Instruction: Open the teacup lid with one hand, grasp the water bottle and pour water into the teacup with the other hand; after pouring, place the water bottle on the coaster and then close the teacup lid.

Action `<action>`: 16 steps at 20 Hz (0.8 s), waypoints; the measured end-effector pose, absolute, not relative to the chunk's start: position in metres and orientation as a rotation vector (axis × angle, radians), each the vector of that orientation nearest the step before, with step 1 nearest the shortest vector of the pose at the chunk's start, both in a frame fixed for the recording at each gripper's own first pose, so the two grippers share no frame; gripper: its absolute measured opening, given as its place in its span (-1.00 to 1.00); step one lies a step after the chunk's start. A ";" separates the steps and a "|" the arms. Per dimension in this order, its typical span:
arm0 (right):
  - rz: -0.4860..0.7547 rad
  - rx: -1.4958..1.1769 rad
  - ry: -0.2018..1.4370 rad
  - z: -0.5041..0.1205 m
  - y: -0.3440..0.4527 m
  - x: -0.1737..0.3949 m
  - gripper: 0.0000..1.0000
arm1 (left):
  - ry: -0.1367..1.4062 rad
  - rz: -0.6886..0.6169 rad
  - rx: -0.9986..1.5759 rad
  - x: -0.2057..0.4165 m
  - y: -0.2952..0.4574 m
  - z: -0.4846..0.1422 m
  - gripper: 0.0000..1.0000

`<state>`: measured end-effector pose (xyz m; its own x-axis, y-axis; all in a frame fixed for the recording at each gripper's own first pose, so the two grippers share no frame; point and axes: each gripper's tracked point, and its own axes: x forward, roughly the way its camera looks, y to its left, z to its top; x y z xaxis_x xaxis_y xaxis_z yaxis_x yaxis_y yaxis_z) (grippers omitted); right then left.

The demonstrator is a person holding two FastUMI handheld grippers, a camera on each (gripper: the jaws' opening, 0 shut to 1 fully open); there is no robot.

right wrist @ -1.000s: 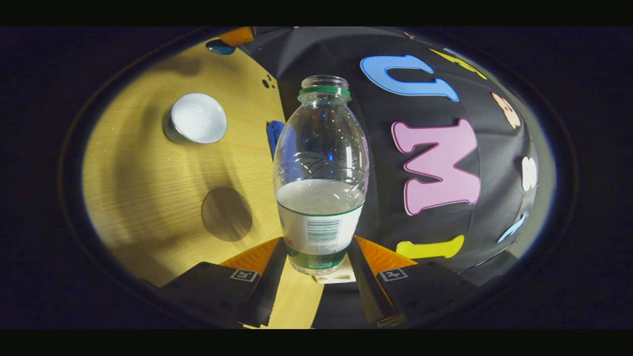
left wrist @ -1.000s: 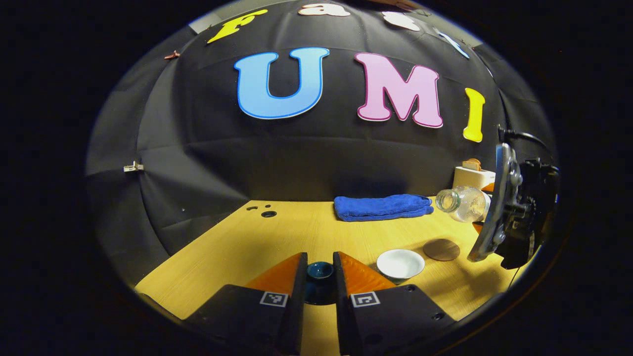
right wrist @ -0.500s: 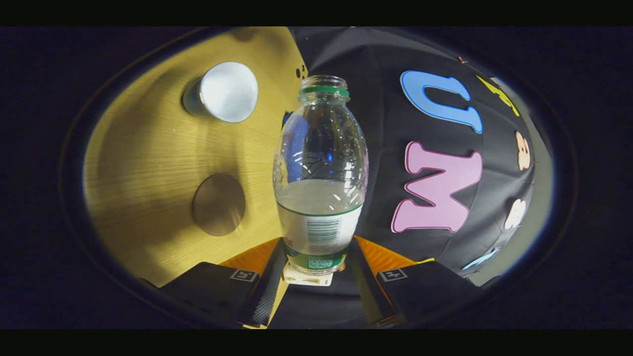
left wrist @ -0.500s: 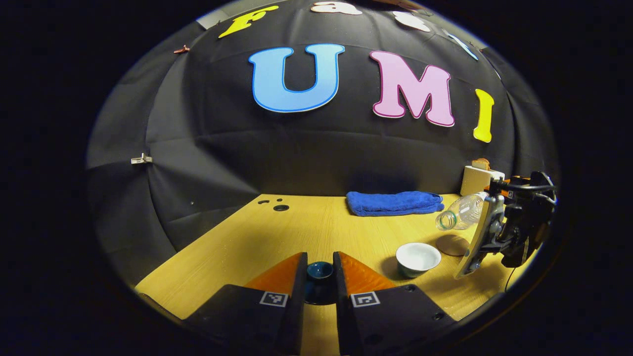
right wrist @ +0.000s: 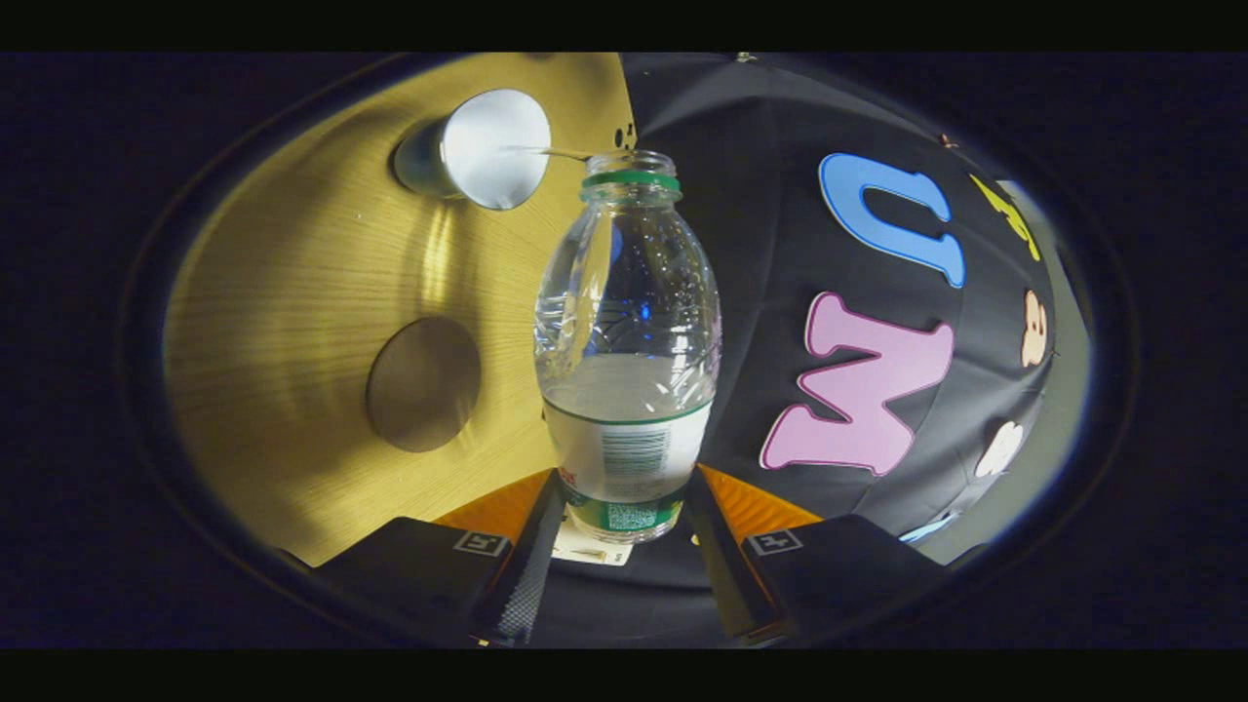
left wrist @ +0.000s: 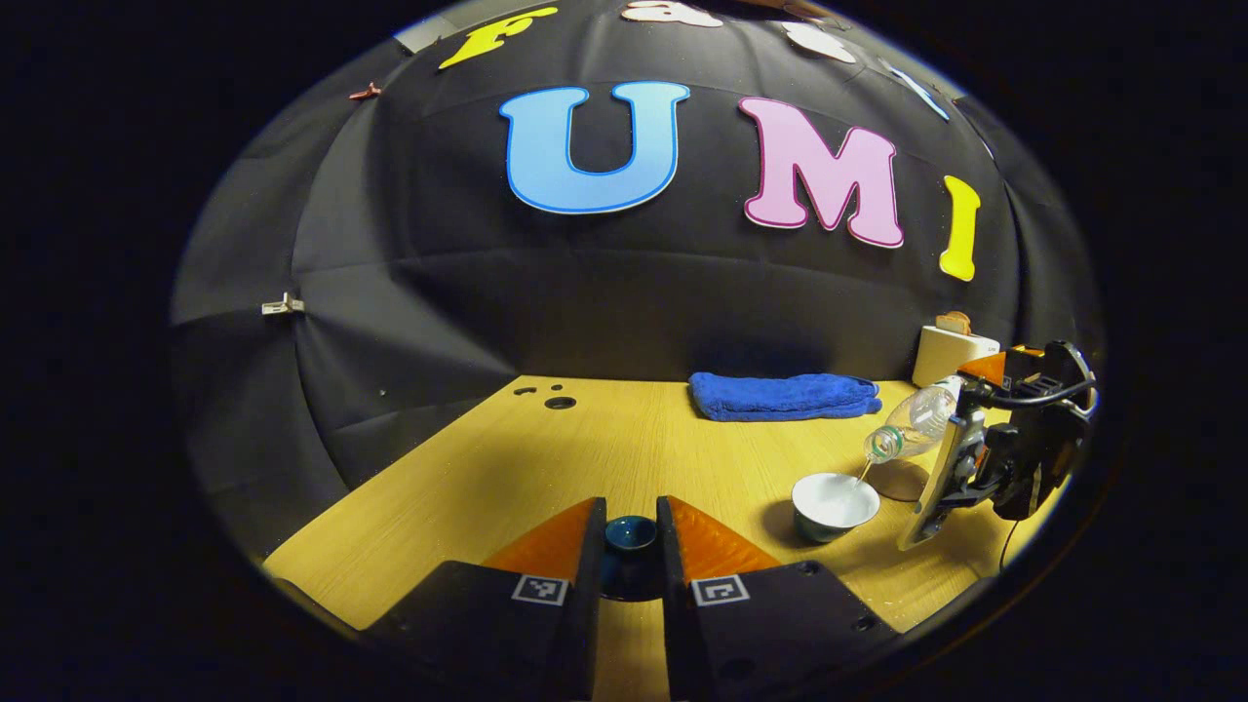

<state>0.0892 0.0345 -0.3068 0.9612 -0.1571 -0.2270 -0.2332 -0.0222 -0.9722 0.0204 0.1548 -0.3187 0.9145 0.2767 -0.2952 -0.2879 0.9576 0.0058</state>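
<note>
While both grippers clamp lid (left wrist: 630, 534) and bottle (right wrist: 627, 341), the wooden table (left wrist: 624, 448) bears 1 blue towel (left wrist: 783, 395).

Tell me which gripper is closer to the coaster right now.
Right. The right gripper, tilting the water bottle over the teacup, hangs just above and beside the coaster. The left gripper, shut on the lid, sits well across the table.

One teacup (left wrist: 835, 504); one lid (left wrist: 630, 534); one bottle (right wrist: 627, 331); one coaster (right wrist: 423, 383); one towel (left wrist: 783, 395); perhaps one box (left wrist: 952, 353).
</note>
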 end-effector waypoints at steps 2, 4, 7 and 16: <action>0.064 -1.610 0.307 -0.305 0.035 0.089 0.46 | 0.298 0.291 -0.039 0.021 0.155 -0.319 -0.37; 0.068 -1.614 0.308 -0.306 0.033 0.090 0.46 | 0.298 0.291 -0.037 0.021 0.154 -0.319 -0.36; 0.068 -1.616 0.305 -0.307 0.034 0.091 0.46 | 0.303 0.291 -0.039 0.021 0.156 -0.322 -0.36; 0.053 -1.702 0.198 -0.291 0.040 0.099 0.46 | 0.299 0.295 -0.034 0.019 0.157 -0.322 -0.36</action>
<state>0.0994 0.0400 -0.2909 0.9836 -0.1006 -0.1499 -0.1622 -0.1276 -0.9785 0.0186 0.1575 -0.3218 0.9129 0.2814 -0.2956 -0.2916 0.9565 0.0102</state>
